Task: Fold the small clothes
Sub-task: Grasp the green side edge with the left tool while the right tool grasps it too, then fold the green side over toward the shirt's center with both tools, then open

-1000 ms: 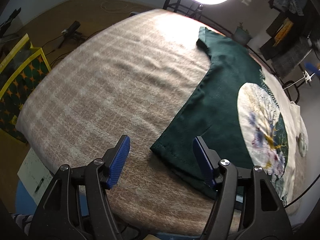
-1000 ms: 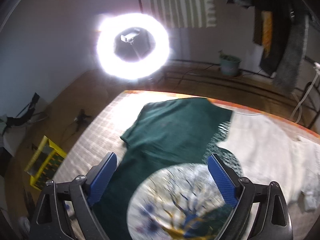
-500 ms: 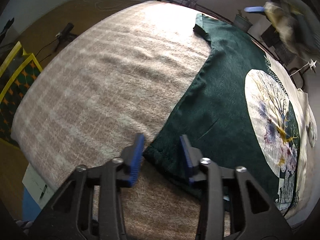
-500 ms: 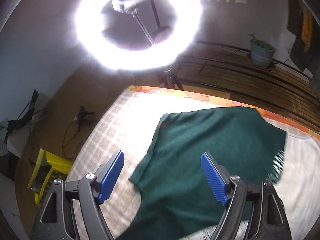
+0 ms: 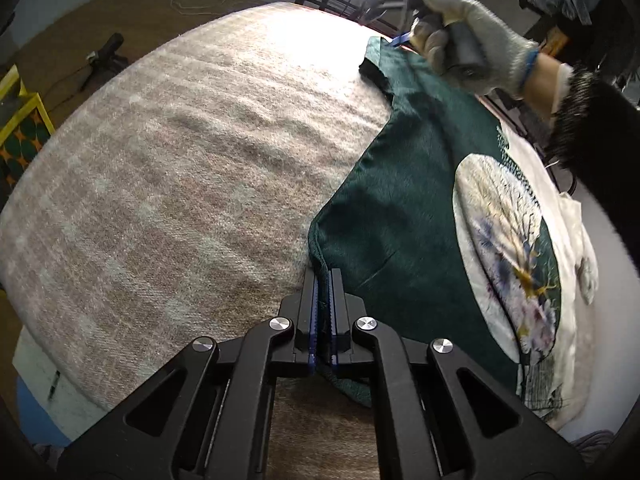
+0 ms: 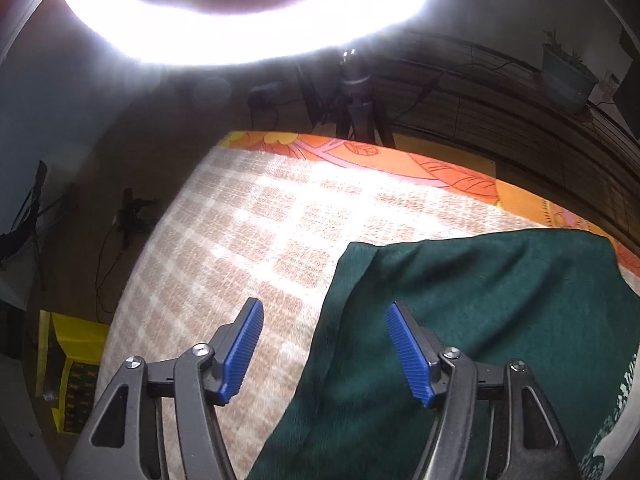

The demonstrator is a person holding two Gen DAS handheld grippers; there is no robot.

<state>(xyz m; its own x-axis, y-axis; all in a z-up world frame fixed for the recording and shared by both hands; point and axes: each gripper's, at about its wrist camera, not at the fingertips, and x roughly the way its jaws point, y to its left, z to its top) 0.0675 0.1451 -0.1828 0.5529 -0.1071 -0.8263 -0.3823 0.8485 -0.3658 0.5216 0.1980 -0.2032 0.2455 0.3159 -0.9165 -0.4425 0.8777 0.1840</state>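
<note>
In the left wrist view, the left hand-held gripper [image 5: 322,312], open a moment ago, is now pinched shut on the near corner of the green shirt [image 5: 400,208], which is spread on the checked blanket [image 5: 180,168]. A fold can be started. In the right wrist view, the right hand-held gripper [image 6: 324,348] is held wide apart over the shirt's far corner, which is not yet grabbed.

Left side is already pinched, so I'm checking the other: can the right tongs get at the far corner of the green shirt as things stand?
Probably yes: the right tongs are open over the green shirt edge, with nothing lying between them and the corner.

No legible text, label, brand or number appears; the print on the green shirt [image 5: 420,208] carries no readable lettering.
</note>
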